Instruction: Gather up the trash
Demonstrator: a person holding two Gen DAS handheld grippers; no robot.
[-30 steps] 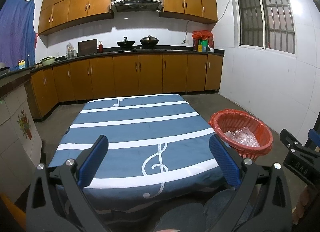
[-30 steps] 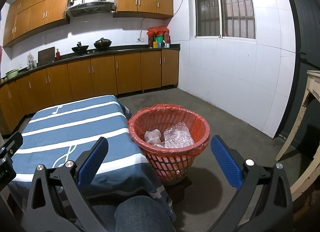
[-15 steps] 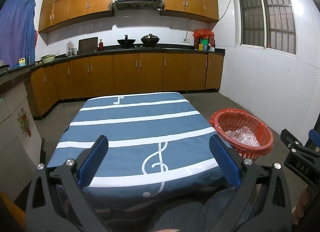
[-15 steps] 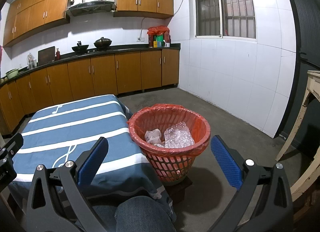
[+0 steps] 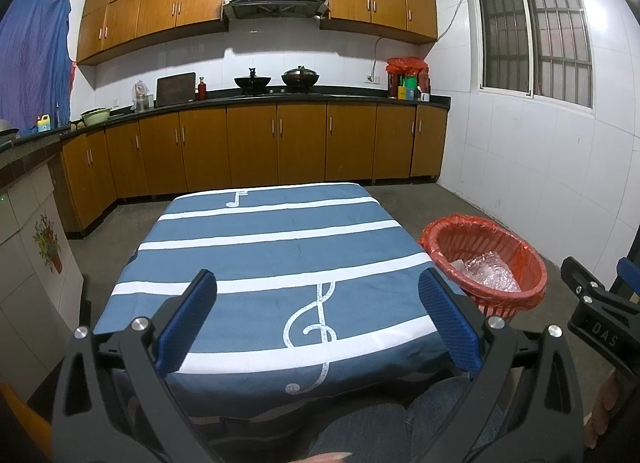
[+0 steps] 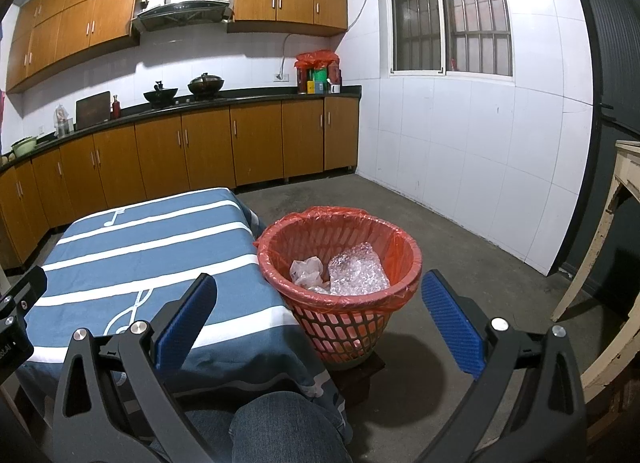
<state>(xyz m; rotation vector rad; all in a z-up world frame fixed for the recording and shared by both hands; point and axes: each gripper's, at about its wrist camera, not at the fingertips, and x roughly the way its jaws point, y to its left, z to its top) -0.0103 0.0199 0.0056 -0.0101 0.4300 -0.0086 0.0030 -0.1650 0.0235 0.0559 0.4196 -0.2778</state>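
Observation:
A red basket (image 6: 340, 305) lined with a red bag stands on the floor at the table's right side. It holds clear bubble wrap (image 6: 358, 273) and a crumpled plastic bag (image 6: 306, 269). It also shows in the left wrist view (image 5: 486, 263). My left gripper (image 5: 316, 323) is open and empty above the near edge of the blue striped tablecloth (image 5: 272, 255). My right gripper (image 6: 318, 323) is open and empty, just in front of the basket. No trash shows on the cloth.
Wooden kitchen cabinets (image 5: 256, 143) with a dark counter run along the back wall. A white tiled wall (image 6: 480, 151) is on the right. A pale wooden table leg (image 6: 600, 247) stands at the far right. My knee (image 6: 280, 427) is below the grippers.
Both views have shifted only slightly. The left wrist view has drifted a little so the table sits slightly lower. Both grippers stay open and empty.

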